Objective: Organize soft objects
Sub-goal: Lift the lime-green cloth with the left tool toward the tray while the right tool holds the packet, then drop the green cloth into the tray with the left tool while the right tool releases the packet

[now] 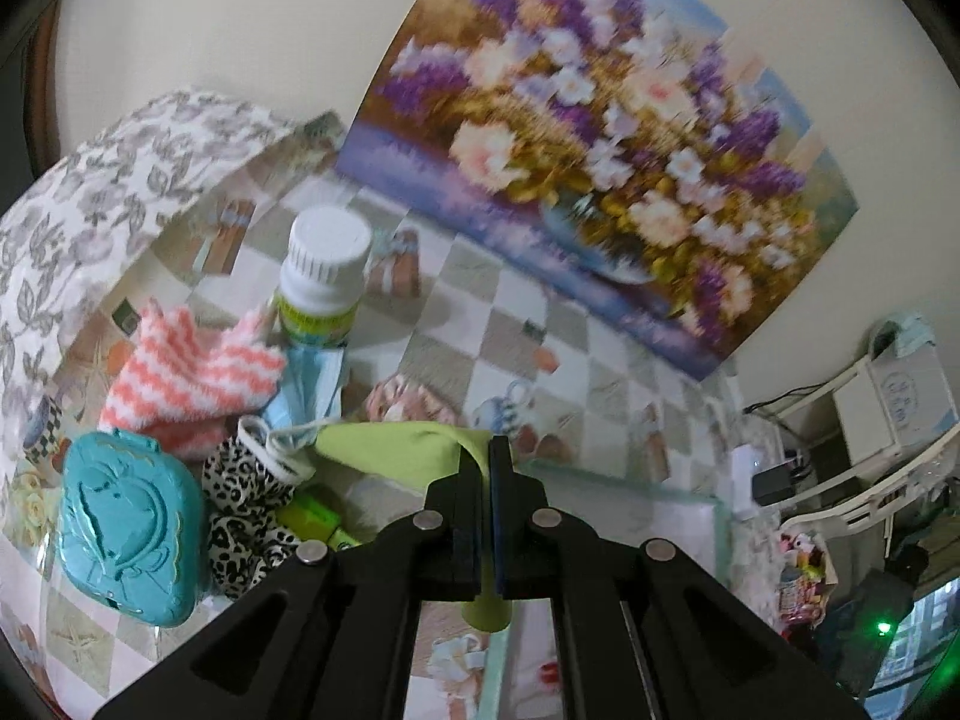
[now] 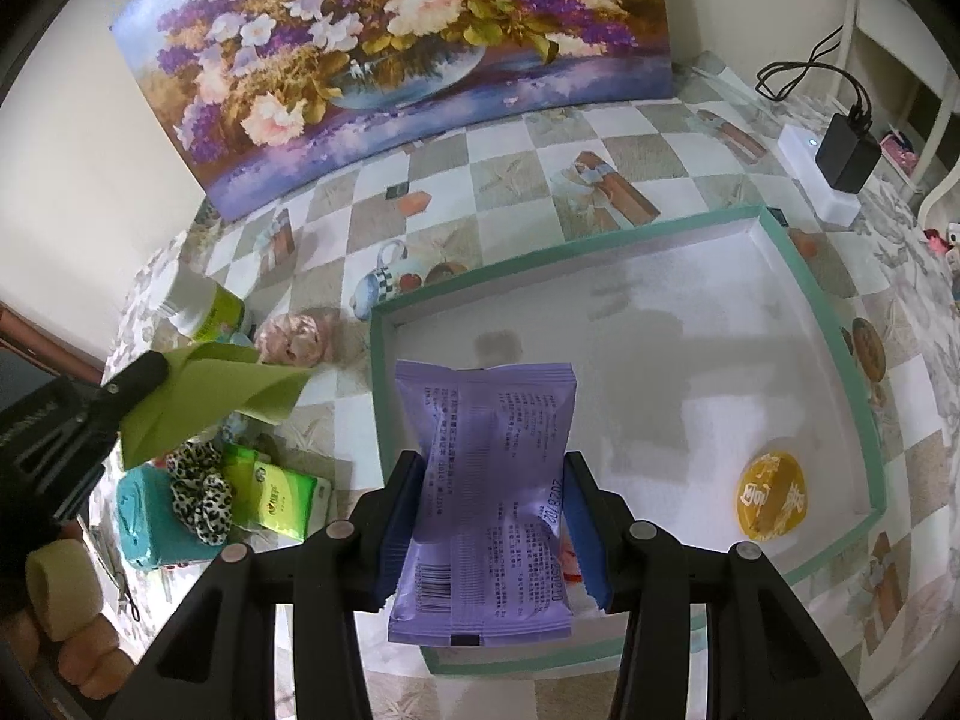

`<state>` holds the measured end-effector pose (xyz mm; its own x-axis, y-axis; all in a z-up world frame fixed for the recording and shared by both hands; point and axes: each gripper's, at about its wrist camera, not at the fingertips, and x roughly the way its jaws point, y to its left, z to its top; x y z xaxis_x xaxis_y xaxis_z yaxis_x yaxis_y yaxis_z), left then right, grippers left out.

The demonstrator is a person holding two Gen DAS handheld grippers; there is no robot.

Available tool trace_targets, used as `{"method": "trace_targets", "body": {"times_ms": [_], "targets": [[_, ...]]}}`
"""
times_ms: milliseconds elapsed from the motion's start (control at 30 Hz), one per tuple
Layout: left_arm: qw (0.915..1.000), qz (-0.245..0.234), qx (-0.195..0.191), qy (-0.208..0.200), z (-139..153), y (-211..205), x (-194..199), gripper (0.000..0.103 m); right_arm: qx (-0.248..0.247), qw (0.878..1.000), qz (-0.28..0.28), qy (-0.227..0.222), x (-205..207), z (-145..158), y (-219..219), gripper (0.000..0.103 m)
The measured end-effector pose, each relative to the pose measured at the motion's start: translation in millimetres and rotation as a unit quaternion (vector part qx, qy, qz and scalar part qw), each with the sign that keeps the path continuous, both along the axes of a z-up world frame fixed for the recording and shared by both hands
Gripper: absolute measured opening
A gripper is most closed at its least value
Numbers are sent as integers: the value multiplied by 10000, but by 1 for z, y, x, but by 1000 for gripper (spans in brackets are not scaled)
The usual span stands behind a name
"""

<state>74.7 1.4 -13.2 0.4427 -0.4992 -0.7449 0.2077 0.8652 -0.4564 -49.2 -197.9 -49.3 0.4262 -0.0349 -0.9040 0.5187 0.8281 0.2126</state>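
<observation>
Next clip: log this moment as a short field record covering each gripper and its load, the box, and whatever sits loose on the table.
left gripper: shut on green cloth, raised off the table
right gripper: shut on purple packet, held above the box's near edge
box: teal rim, white inside, holds only a yellow round item
loose pile: striped pink cloth, face mask, leopard scrunchie, teal case, white-capped bottle, green tissue pack
backdrop: flower painting

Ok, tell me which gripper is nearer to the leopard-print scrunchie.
Left. The left gripper, shut on a green cloth, hangs just above the leopard-print scrunchie. The right gripper, holding a purple packet, is over the teal-rimmed tray, farther off.
</observation>
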Motion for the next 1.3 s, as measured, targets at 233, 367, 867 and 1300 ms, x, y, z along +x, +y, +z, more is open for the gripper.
{"method": "trace_targets", "body": {"times_ms": [233, 367, 867, 1300], "targets": [[9978, -117, -331, -561, 43, 3, -17, 2, -125, 9992, -104, -365, -8, 23, -3, 49], [9939, -302, -456, -955, 67, -2, -33, 2, -316, 9969, -244, -676, -18, 45, -8, 49], [9858, -1367, 67, -977, 46, -87, -77, 2, -626, 9884, -1380, -137, -55, 26, -84, 49], [9748, -2035, 750, -527, -18, -152, -87, 2, -492, 9847, -1655, 241, -65, -4, -114, 51]]}}
